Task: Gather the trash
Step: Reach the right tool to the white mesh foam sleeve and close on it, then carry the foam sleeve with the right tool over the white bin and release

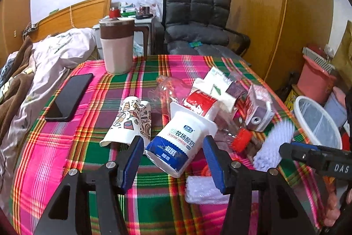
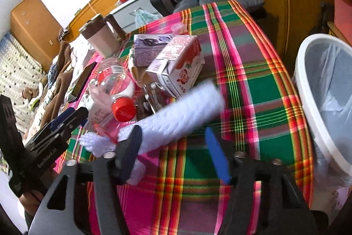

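The left gripper [image 1: 172,160] has its fingers spread wide around the tipped white-and-blue yogurt cup [image 1: 176,142] on the plaid-covered desk [image 1: 66,147], pads not pressing it. The right gripper [image 2: 173,155] stands half open; a white ridged foam sleeve [image 2: 180,107] lies against its left finger, though blur hides whether it is pinched. Risks: the cup may roll from the closing pads, nudging the clear bottle with the red cap [image 2: 118,91] and the strawberry milk carton [image 2: 176,65]; a loosely caught sleeve could drop short of the white lined bin [image 2: 325,89].
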